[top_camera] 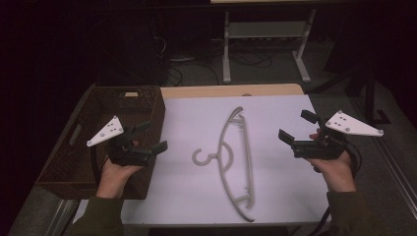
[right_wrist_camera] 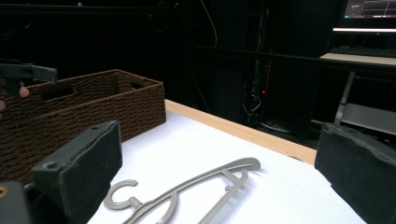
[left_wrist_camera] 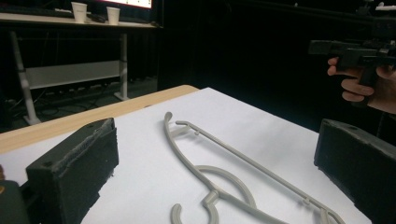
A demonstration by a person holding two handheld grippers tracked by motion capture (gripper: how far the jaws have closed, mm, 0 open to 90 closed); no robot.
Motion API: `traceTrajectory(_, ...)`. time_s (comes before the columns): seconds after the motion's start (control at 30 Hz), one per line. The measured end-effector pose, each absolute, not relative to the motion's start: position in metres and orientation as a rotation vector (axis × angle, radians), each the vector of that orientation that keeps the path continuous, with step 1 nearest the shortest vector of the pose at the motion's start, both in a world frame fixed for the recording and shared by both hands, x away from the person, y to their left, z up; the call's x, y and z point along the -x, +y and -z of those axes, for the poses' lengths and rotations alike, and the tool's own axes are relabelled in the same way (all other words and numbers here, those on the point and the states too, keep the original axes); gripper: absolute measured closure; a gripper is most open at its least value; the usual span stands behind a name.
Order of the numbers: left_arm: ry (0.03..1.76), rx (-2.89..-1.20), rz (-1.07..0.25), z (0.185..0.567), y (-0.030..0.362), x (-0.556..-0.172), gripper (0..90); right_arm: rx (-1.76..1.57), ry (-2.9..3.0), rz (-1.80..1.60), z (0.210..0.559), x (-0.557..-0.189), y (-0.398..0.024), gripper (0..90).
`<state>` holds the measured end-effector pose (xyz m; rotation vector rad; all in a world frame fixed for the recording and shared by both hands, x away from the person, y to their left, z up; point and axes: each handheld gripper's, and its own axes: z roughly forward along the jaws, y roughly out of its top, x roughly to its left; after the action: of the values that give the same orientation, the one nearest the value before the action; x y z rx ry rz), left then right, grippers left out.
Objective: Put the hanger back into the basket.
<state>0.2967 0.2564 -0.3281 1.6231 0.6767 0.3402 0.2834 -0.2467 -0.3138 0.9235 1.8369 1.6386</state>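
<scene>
A grey plastic clothes hanger (top_camera: 235, 162) lies flat in the middle of the white table top (top_camera: 196, 196), hook pointing left. My left gripper (top_camera: 153, 136) hovers at the hanger's left, over the basket's right wall, jaws wide apart and empty. In the left gripper view the hanger (left_wrist_camera: 224, 168) lies ahead between the two black jaws. My right gripper (top_camera: 298, 126) is held at the hanger's right, open, nothing between its jaws. The right gripper view has the hanger (right_wrist_camera: 187, 191) low in the middle, with the basket (right_wrist_camera: 70, 112) behind it.
A brown woven basket (top_camera: 74, 147) stands at the table's left edge. A wooden strip (top_camera: 231, 90) runs along the table's far edge. Beyond it is a dark floor with cables and white table legs (top_camera: 226, 54). Two paper cups (left_wrist_camera: 95, 11) stand on a far desk.
</scene>
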Motion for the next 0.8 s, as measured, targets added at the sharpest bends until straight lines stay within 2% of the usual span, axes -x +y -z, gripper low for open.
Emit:
traceTrajectory(0.3, 0.669, -1.761, -0.312, 0.331, 0.225, -0.294, 0.0, -0.941, 1.889, -1.601, 0.318, -0.286, -0.242, 0.3)
traceTrajectory(0.6, 0.675, -1.922, -0.243, 0.358, 0.190, -0.293, 0.0, -0.935, 1.975, -1.558, 0.329, -0.291, -0.231, 0.3)
traceTrajectory(0.8, 0.679, -1.977, -0.225, 0.373, 0.181, -0.295, 0.0, -0.939, 2.049, -1.524, 0.341, -0.295, -0.223, 0.4)
